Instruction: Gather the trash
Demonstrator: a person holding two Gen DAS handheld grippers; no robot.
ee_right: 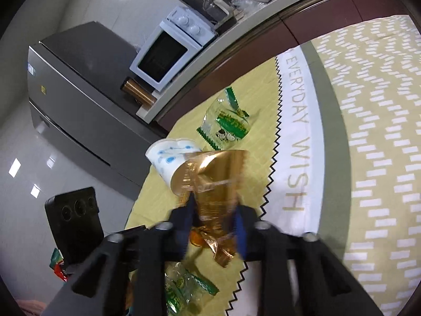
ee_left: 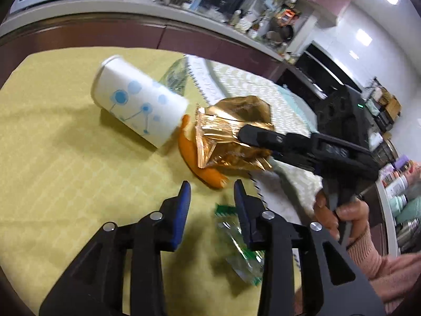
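My right gripper [ee_right: 213,210] is shut on a crumpled gold foil wrapper [ee_right: 210,181] and holds it above the yellow tablecloth [ee_right: 250,100]. In the left wrist view the same wrapper [ee_left: 226,137] hangs from the right gripper [ee_left: 244,134]. My left gripper [ee_left: 211,187] is open and empty, low over the cloth. An orange peel [ee_left: 194,158] lies just beyond its fingertips. A white paper cup with blue dots [ee_left: 139,102] lies on its side to the left. A green and clear snack wrapper [ee_left: 236,245] lies under the left gripper's right finger.
A second green snack wrapper [ee_right: 226,123] lies farther along the cloth, and a clear one [ee_left: 176,76] behind the cup. A patterned runner [ee_right: 368,131] covers the table's right part. A cluttered counter with a microwave [ee_right: 168,52] and a fridge [ee_right: 79,92] stand beyond the table.
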